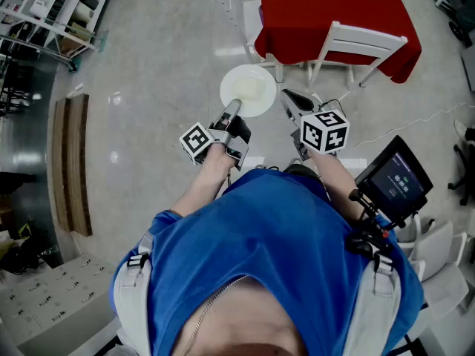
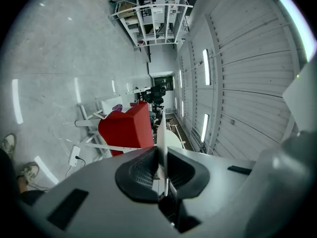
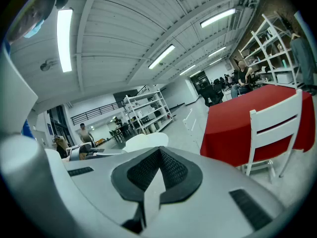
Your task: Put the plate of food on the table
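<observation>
the red-clothed table [image 1: 326, 10] fills the upper right of the head view, with a white chair [image 1: 356, 47] at its near edge. the plate [image 1: 249, 90] hangs at upper centre over bare floor [image 1: 148, 110], short of the table, so i judge setting it down is what's left. my left claw [image 1: 234, 110] is clenched on its rim; my right claw [image 1: 288, 96] is closed on nothing. the small screen [image 1: 397, 178] at right shows writing too small to read.

White plate [image 1: 249, 90] — level, just short of red-draped table [image 1: 326, 6].
</observation>
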Available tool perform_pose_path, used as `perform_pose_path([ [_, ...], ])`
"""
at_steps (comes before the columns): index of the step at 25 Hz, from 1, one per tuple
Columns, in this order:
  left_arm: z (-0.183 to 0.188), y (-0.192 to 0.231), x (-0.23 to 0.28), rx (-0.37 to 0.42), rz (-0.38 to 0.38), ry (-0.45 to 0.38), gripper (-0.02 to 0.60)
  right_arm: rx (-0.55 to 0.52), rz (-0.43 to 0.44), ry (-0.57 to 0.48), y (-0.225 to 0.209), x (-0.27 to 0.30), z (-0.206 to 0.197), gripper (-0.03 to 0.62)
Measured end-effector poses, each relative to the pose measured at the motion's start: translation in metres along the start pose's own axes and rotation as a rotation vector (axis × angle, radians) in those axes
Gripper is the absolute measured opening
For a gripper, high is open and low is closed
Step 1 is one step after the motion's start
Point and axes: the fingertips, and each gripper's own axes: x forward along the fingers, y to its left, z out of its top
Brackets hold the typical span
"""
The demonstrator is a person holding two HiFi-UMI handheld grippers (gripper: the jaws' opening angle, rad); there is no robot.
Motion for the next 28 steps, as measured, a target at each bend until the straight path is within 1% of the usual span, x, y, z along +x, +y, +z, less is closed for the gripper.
perform_pose_path([
  [3,0.0,0.0,0.0,0.017,-0.005,0.009,0.025,0.002,-0.004,-0.001,0.0,-0.001,0.0,0.002],
  [7,-0.002,-0.006,0.002,-0.001,-0.022,0.014,0.025,-0.001,-0.004,-0.001,0.001,0.0,0.001,0.002],
  [11,-0.001,-0.001,0.003,-0.014,-0.001,0.022,0.025,-0.005,-0.009,-0.006,0.0,0.0,0.003,0.002],
  [14,-0.001,-0.011,0.007,0.001,-0.03,0.03,0.025,-0.006,-0.014,-0.012,0.0,0.0,0.006,0.002],
  [18,0.0,-0.006,0.009,-0.006,-0.014,0.04,0.025,-0.004,-0.021,-0.024,-0.002,0.0,0.009,0.002],
  [20,-0.001,-0.011,0.012,0.002,-0.034,0.046,0.025,-0.002,-0.025,-0.03,-0.003,0.0,0.01,0.002],
  [25,-0.005,-0.013,0.015,0.0,-0.037,0.069,0.025,0.006,-0.041,-0.036,-0.003,-0.003,0.01,0.002],
  [28,-0.008,-0.015,0.011,-0.005,-0.035,0.096,0.025,0.016,-0.067,-0.045,0.001,-0.01,0.008,0.002],
])
